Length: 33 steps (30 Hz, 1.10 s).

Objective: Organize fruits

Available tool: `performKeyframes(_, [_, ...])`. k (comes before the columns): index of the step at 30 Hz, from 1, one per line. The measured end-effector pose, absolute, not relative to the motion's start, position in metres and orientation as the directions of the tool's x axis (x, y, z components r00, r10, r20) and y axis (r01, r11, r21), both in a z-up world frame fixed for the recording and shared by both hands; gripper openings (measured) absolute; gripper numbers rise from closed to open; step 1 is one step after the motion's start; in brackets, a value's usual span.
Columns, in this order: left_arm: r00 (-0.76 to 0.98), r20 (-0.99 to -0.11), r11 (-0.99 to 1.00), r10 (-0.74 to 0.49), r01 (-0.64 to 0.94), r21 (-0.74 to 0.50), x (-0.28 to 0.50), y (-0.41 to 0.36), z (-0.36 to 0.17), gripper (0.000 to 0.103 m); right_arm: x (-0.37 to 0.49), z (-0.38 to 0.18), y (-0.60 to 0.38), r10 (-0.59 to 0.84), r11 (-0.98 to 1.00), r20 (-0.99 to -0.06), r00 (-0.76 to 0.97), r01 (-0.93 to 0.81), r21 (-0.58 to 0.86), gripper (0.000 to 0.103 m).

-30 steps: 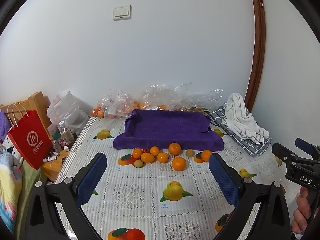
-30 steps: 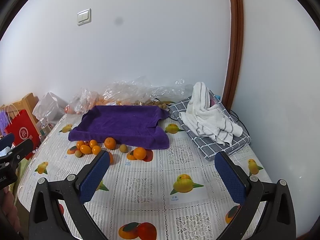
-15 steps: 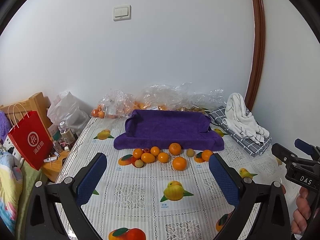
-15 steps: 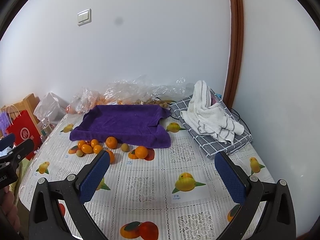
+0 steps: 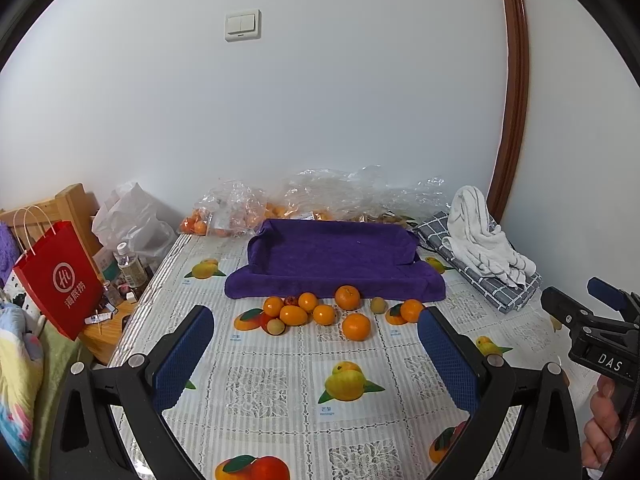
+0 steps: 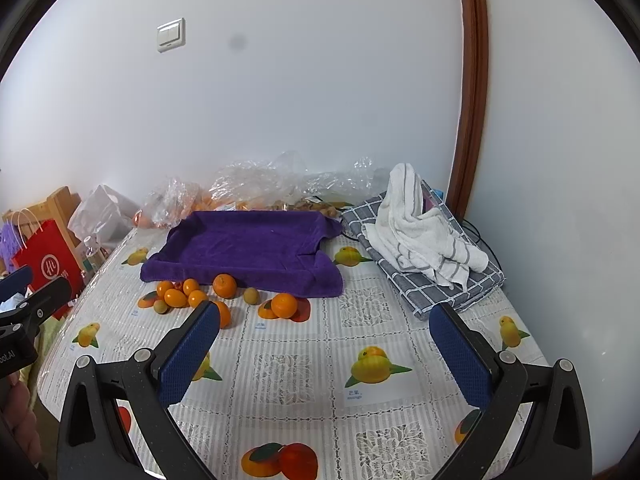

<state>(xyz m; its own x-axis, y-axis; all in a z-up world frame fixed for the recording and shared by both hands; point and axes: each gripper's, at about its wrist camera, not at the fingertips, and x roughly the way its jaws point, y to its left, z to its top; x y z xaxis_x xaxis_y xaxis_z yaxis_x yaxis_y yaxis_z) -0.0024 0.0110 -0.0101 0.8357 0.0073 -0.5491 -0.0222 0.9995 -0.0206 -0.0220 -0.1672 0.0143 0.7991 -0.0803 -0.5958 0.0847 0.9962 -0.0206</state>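
Note:
Several oranges and small fruits (image 5: pixel 324 314) lie in a loose cluster on the printed tablecloth, just in front of a purple towel-lined tray (image 5: pixel 334 256). The cluster (image 6: pixel 216 294) and the tray (image 6: pixel 248 246) also show in the right wrist view. My left gripper (image 5: pixel 316 358) is open and empty, held above the table well short of the fruit. My right gripper (image 6: pixel 326 354) is open and empty, to the right of the cluster; its body shows at the left wrist view's right edge.
Clear plastic bags with more fruit (image 5: pixel 320 204) lie behind the tray against the wall. A white towel on a grey checked cloth (image 6: pixel 424 236) lies at the right. A red paper bag (image 5: pixel 56 276), bottles and a wooden stand sit off the table's left edge.
Both grippers have drifted slightly back and up; the fruit and tray sit a little lower and farther in view. Nothing on the table has moved.

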Motion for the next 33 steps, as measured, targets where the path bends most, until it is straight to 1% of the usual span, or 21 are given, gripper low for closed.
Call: performKeyframes(33, [0.838, -0.545, 1.0, 0.002, -0.015, -0.02, -0.0056, 0.0043, -0.0093, 0.103, -0.0257, 0.0176, -0.1609, -0.069, 0.997, -0.586, 0.808, 0.069, -0.022, 0.103])
